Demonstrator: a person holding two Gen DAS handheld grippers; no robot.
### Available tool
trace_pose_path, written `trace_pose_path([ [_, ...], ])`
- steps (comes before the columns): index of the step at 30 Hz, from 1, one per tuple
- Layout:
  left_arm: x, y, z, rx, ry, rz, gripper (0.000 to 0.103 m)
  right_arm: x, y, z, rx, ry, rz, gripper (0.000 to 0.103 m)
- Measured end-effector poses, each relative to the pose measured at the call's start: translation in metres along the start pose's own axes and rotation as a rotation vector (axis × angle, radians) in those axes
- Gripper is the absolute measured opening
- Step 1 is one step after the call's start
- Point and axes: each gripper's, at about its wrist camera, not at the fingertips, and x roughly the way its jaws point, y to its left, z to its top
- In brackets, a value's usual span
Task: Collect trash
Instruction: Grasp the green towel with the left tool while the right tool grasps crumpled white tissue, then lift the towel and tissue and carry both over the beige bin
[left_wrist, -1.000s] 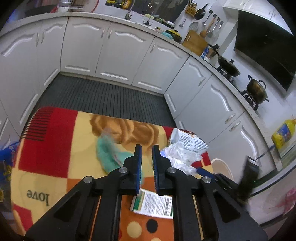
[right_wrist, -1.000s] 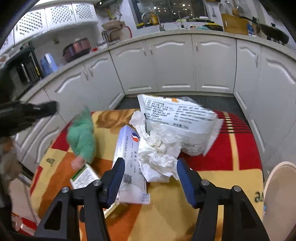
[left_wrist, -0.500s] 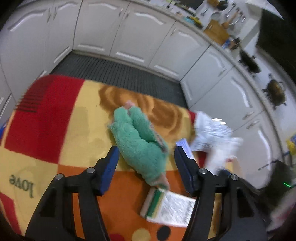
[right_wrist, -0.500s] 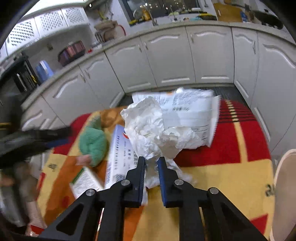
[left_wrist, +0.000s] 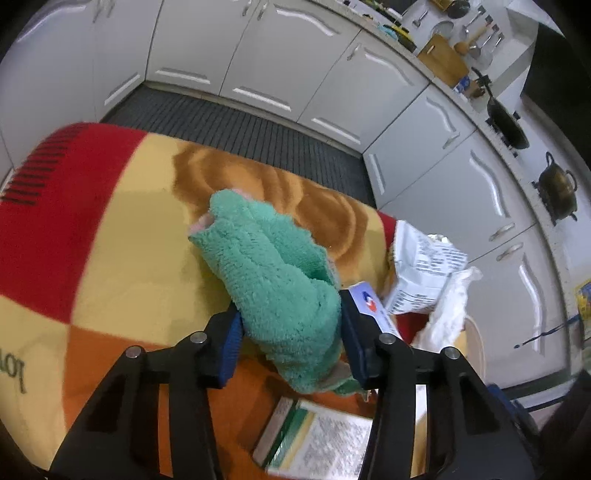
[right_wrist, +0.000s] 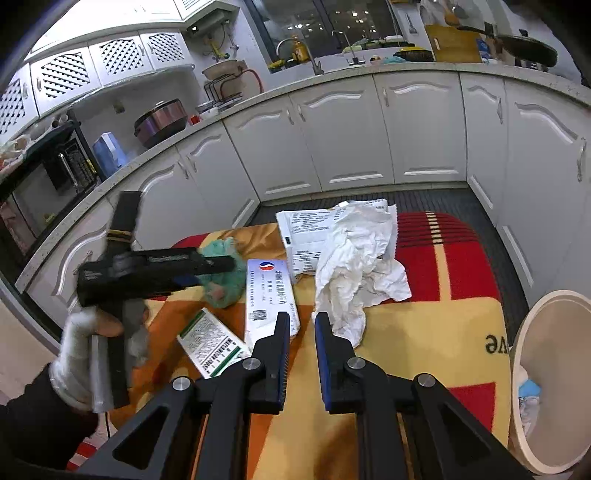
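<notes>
On the patterned blanket (left_wrist: 110, 240) lies a green fuzzy cloth (left_wrist: 266, 258). My left gripper (left_wrist: 290, 321) straddles its near end, its jaws are closing, and both pads press into the pile. The right wrist view shows that gripper (right_wrist: 218, 264) over the cloth (right_wrist: 229, 295), held by a gloved hand (right_wrist: 85, 343). My right gripper (right_wrist: 301, 321) is shut, pinching the near corner of a crumpled white paper (right_wrist: 358, 266), which spills to the right of the tips. Behind it lies a printed white bag (right_wrist: 303, 229).
A white medicine box (right_wrist: 269, 295) and a green-and-white box (right_wrist: 210, 343) lie between the two grippers. A cream bin (right_wrist: 554, 343) stands at the blanket's right edge with scraps inside. White cabinets ring the dark floor mat (left_wrist: 258, 129).
My left gripper came down, opened around the green cloth and closed in on it. My right gripper shut on the crumpled paper and drew back, dragging the paper off the medicine box.
</notes>
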Motion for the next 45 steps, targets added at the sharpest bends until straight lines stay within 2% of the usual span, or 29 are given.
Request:
trace_pose_path([
  [1,-0.005,-0.002,-0.001,0.007,-0.008,-0.003,0.045,0.005,-0.002,0.002,0.002,0.007,-0.015,0.013],
  [2,-0.014,-0.004,-0.002,0.022,-0.017,-0.006,0.045,0.011,-0.005,0.002,0.005,0.02,-0.041,0.018],
  [3,-0.021,-0.006,-0.004,0.033,-0.021,-0.006,0.045,0.016,-0.009,0.002,0.01,0.028,-0.071,0.027],
  [4,-0.029,-0.008,-0.006,0.053,-0.029,-0.005,0.045,0.024,-0.013,0.003,0.018,0.03,-0.1,0.048],
  [5,-0.037,-0.011,-0.008,0.073,-0.039,0.0,0.045,0.028,-0.014,0.003,0.025,0.026,-0.103,0.053],
  [12,-0.082,-0.029,-0.024,0.172,-0.1,-0.023,0.045,0.09,-0.03,0.022,0.105,0.071,-0.103,0.053],
  [13,-0.084,-0.031,-0.025,0.183,-0.104,-0.022,0.045,0.095,-0.034,0.022,0.119,0.086,-0.089,0.047],
  [14,-0.086,-0.035,-0.027,0.195,-0.108,-0.023,0.045,0.097,-0.036,0.02,0.131,0.098,-0.083,0.034],
  [15,-0.088,-0.038,-0.03,0.206,-0.11,-0.031,0.045,0.094,-0.038,0.017,0.139,0.097,-0.077,0.028],
  [17,-0.089,-0.042,-0.033,0.216,-0.106,-0.05,0.045,0.075,-0.038,0.012,0.131,0.067,-0.057,0.019],
  [23,-0.094,-0.072,-0.047,0.276,-0.101,-0.106,0.045,-0.003,-0.025,0.004,0.075,-0.031,0.004,0.018],
  [26,-0.091,-0.094,-0.057,0.306,-0.085,-0.136,0.045,-0.03,-0.023,-0.003,0.071,-0.055,0.003,0.018],
  [33,-0.08,-0.148,-0.083,0.402,-0.054,-0.176,0.045,-0.076,-0.026,-0.015,0.011,-0.101,-0.09,0.018],
  [45,-0.058,-0.231,-0.114,0.553,-0.038,-0.2,0.045,-0.136,-0.078,-0.029,0.088,-0.165,-0.205,0.018],
])
